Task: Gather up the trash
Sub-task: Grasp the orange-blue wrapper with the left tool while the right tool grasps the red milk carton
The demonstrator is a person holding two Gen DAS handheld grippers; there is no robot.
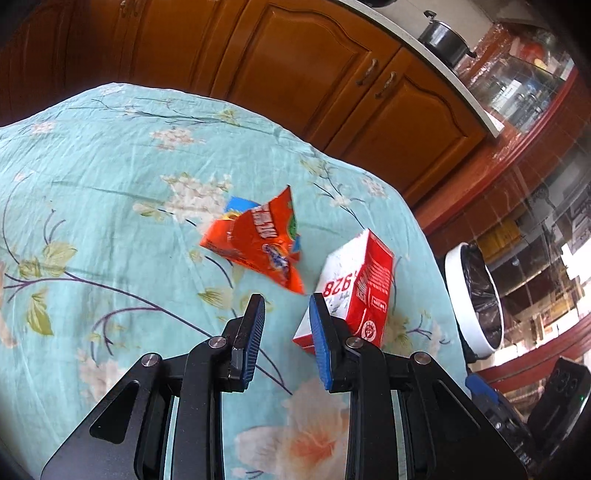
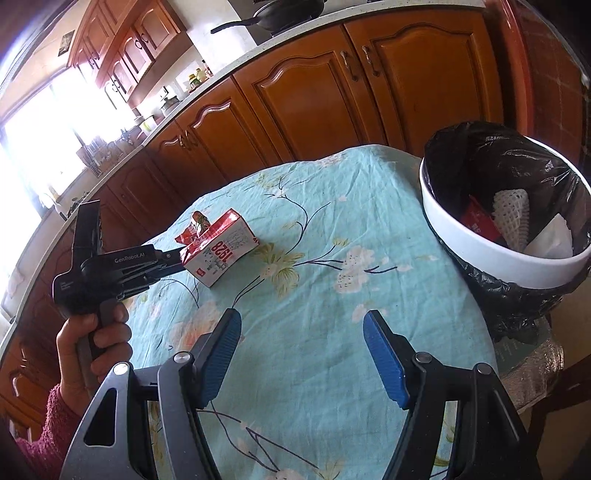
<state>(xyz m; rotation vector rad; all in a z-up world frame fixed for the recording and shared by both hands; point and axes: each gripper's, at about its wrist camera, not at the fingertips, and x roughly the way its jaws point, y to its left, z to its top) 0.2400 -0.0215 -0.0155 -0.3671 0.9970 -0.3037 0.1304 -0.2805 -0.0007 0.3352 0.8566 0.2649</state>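
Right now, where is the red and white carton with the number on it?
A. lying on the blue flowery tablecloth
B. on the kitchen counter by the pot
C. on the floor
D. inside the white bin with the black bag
A: the red and white carton lies on the blue flowery tablecloth, beside the crumpled orange snack wrapper, well outside the white bin.

Home kitchen, lived-in, daylight from one side.

Run of arched-panel wooden base cabinets with metal pull handles under a pale countertop; matching wall cabinets above. Lidded steel pot and a dark frying pan sit on the countertop. Jars and bottles line the back edge near a bright window. Bench covered in a turquoise floral cloth; white bin with black liner beside it. Red tiled wall.
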